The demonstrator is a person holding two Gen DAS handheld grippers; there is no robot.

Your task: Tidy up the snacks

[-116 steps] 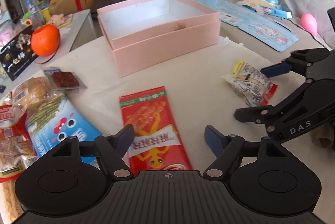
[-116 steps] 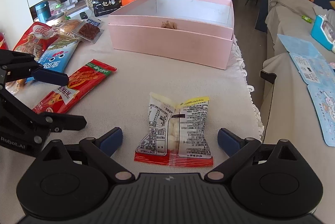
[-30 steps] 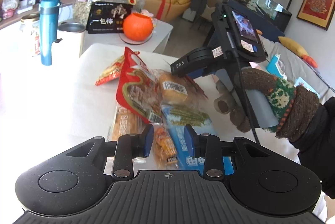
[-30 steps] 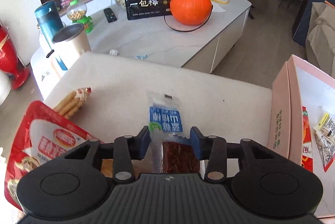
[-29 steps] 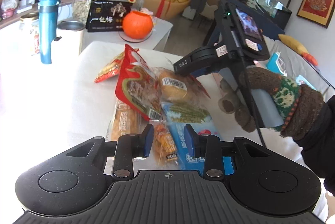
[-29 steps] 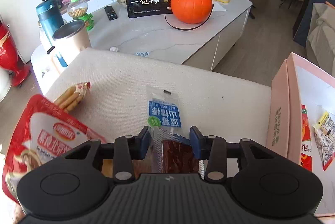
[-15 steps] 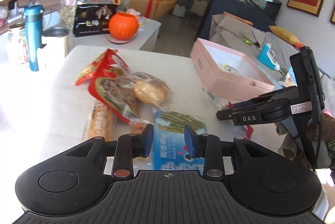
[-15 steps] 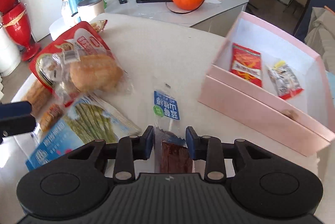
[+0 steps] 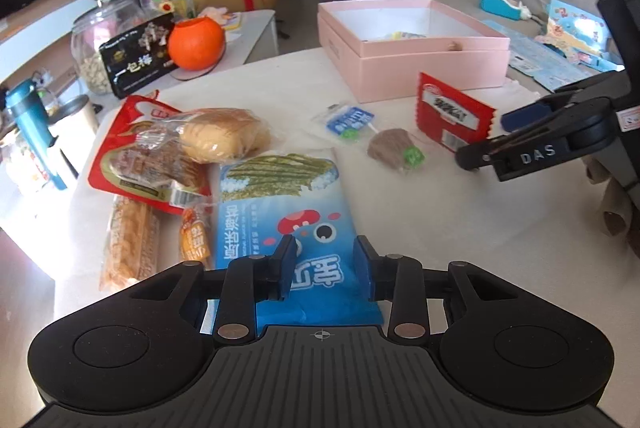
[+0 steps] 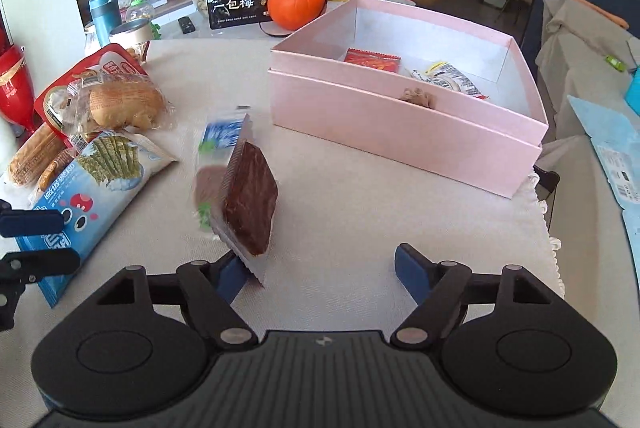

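My left gripper (image 9: 325,266) is shut on the near end of a blue seaweed snack bag (image 9: 280,212), which lies on the white table; the bag also shows in the right wrist view (image 10: 90,188). My right gripper (image 10: 320,274) is open; a clear packet with a dark brown slab (image 10: 244,188) stands tilted against its left fingertip. From the left wrist view that packet (image 9: 452,116) shows red, with the right gripper (image 9: 520,144) beside it. The pink box (image 10: 404,124) holds a red packet (image 10: 372,61) and a white packet (image 10: 448,76).
A pile of snacks lies at the table's left: a bread roll (image 9: 224,134), a red bag (image 9: 132,156), wafer sticks (image 9: 130,240). A small blue-labelled packet (image 9: 372,136) lies mid-table. An orange pumpkin pot (image 10: 296,4), a black box and a glass jar stand behind.
My right gripper has opened and let go of the brown-slab packet, which now leans on its left finger. My left gripper has closed in on the blue bag's near end.
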